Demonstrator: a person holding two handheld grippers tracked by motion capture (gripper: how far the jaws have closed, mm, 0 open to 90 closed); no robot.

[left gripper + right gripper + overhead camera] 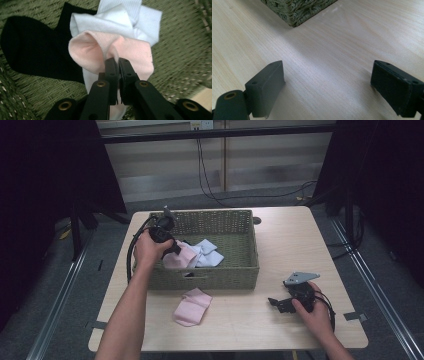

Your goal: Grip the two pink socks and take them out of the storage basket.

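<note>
One pink sock (192, 306) lies near the surface's front edge; the left gripper (117, 62) pinches another (130, 55) inside the basket (235, 270), while the right gripper (328, 86) gapes empty.

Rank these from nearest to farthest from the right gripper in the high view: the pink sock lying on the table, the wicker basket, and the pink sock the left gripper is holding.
1. Pink sock on the table, to the left of the right gripper, in front of the basket.
2. Wicker basket, its front right corner up and to the left.
3. Held pink sock, in the left gripper at the basket's left end.
</note>
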